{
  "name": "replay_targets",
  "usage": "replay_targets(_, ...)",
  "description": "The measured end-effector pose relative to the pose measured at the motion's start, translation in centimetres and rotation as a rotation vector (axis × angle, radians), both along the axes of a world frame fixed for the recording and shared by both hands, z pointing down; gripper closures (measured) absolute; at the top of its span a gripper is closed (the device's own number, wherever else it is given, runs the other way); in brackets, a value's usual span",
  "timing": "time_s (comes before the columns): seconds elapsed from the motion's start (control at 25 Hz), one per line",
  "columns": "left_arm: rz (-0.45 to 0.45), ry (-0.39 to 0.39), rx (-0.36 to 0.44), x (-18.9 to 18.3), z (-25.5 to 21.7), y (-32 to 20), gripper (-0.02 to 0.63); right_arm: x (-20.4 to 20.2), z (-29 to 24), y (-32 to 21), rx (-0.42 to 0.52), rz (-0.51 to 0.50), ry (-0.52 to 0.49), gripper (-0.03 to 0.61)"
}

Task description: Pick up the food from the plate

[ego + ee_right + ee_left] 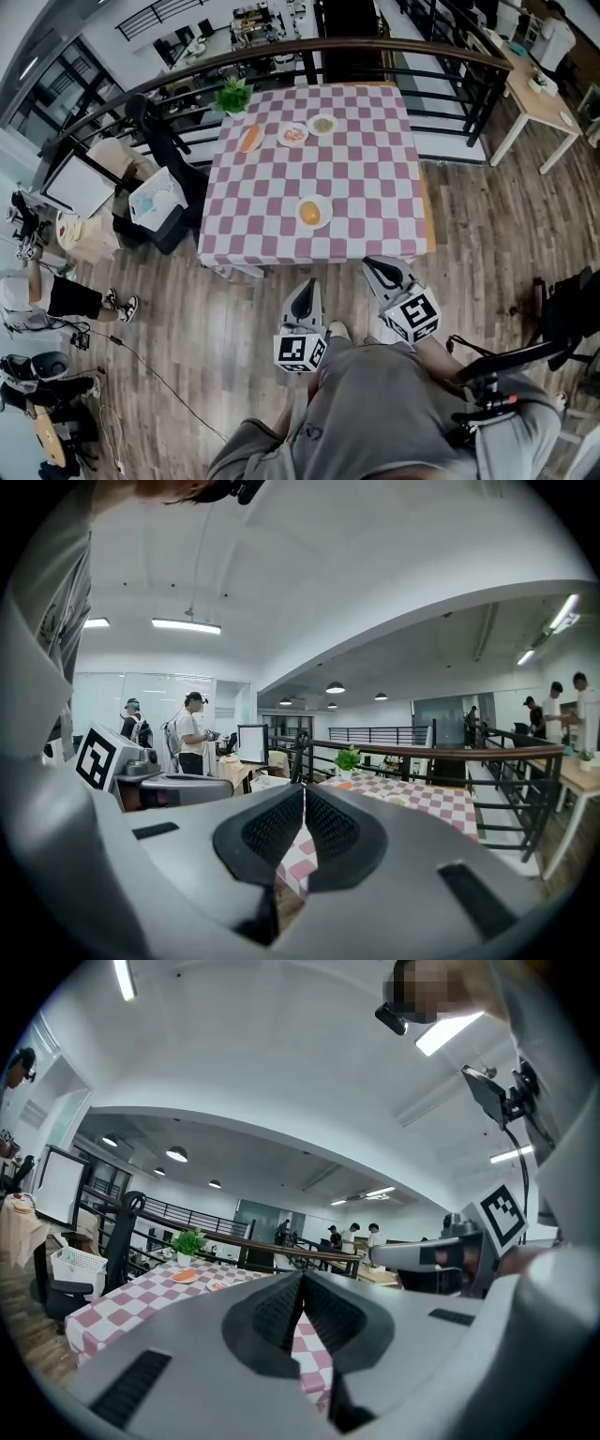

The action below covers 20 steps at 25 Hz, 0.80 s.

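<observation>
While left gripper (302, 302) & right gripper (386, 274) hang short of the table (366, 178), jaws together w/ nothing btwn, the food (310, 213), a round yellow-orange lump, sits on a white plate (326, 204) near the pink-checked table's front edge.

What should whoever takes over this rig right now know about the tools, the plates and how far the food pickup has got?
Left tool: shut, empty, held short of the table.
Right tool: shut, empty, also short of the table.
Things: near plate holds yellow food. At the far edge are three more plates of food: left, middle, right.
Done: nothing lifted yet.
Left: reach over, open a tool, probably starting with the near plate's food.
</observation>
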<state>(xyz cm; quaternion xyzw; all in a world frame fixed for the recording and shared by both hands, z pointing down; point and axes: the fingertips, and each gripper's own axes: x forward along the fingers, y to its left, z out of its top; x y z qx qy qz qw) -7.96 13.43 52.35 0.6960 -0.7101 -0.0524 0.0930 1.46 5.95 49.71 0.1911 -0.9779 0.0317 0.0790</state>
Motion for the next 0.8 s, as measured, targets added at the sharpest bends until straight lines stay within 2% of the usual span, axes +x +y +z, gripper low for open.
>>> replay_targets(0.4,0.092,-0.023,0.018,-6.2,-0.1,-3.7,0.604,-5.9,-0.5,-2.3,0.006,0.060,-0.011,0.561)
replay_targets(0.8,0.117,-0.022,0.009,-8.1,-0.6,-7.3,0.604,-8.1,0.4,-5.6,-0.022,0.080,0.016,0.561)
